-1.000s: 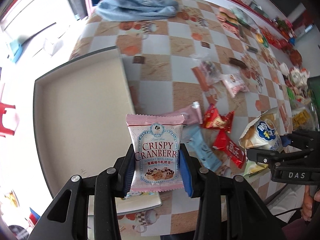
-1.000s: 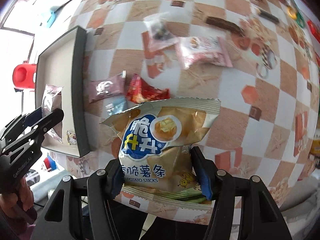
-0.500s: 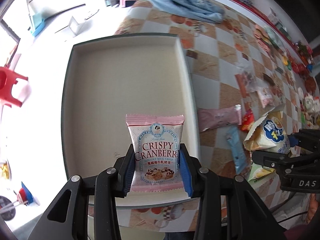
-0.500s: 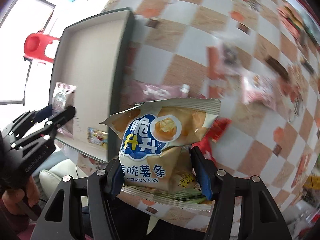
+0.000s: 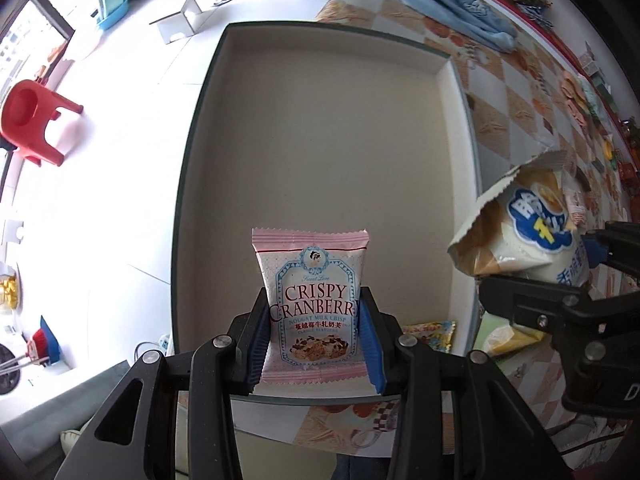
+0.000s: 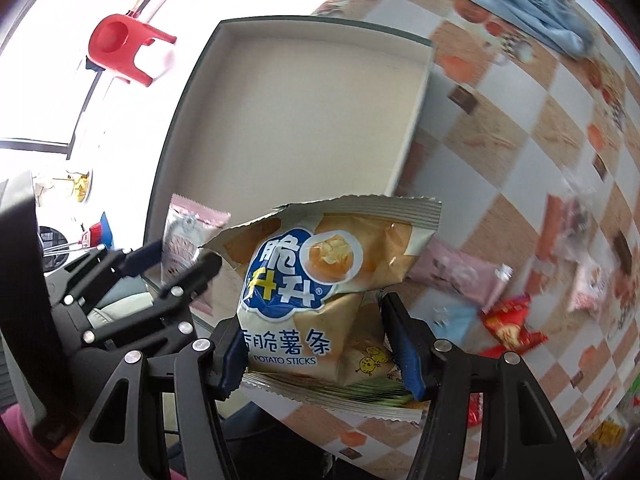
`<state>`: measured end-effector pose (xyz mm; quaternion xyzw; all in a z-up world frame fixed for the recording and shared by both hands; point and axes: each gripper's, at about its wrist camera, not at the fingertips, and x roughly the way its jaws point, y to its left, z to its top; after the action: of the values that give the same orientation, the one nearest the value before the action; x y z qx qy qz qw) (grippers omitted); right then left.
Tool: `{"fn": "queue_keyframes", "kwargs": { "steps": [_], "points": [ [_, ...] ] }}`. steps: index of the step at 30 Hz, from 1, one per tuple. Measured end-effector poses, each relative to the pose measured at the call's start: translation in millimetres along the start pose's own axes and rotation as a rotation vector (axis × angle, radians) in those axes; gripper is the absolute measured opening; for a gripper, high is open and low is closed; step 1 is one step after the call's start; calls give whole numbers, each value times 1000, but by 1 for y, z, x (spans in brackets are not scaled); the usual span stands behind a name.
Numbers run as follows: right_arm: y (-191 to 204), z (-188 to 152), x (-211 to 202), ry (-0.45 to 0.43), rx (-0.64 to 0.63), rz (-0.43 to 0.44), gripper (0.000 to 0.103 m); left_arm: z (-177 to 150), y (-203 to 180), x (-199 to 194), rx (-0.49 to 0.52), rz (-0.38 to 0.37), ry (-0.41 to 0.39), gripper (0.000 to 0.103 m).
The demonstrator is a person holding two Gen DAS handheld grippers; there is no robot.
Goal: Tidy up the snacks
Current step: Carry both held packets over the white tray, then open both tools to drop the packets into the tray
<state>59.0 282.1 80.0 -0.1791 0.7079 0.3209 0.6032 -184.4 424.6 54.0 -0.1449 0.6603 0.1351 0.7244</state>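
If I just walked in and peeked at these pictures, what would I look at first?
Probably the pink Crispy Cranberry packet, pinched upright in the left gripper right over the big shallow tray. Next, the yellow potato sticks bag with its blue logo, clamped in the right gripper near the tray's right edge. Off on the floor to the left, a bright red stool pops out too.

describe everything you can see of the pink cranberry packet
The cranberry packet is a small pink-and-white foil-like pouch with crimped, zigzag ends, a blue ornate frame, red "Crispy Cranberry" lettering and a picture of nougat. It looks sealed and stands upright, pinched at both sides by the left tongs, above the near end of the tray.
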Motion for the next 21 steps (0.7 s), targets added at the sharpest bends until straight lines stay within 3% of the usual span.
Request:
{"fn": "queue_keyframes", "kwargs": {
  "steps": [12,13,14,15,16,21],
  "points": [
    [6,5,6,38,-10,7,63,-4,14,13,-18,17,24,48],
    [-3,3,0,44,-10,5,65,-3,13,14,-14,20,25,51],
    [-3,3,0,47,-8,4,72,-3,13,15,-11,22,26,61],
    [-2,5,3,48,-3,0,93,-3,12,15,-10,26,25,75],
    [-4,3,1,40,4,-5,102,-4,13,14,-8,34,16,79],
    [-17,2,-7,27,37,-31,102,-8,14,15,0,58,18,81]
  ]
}}
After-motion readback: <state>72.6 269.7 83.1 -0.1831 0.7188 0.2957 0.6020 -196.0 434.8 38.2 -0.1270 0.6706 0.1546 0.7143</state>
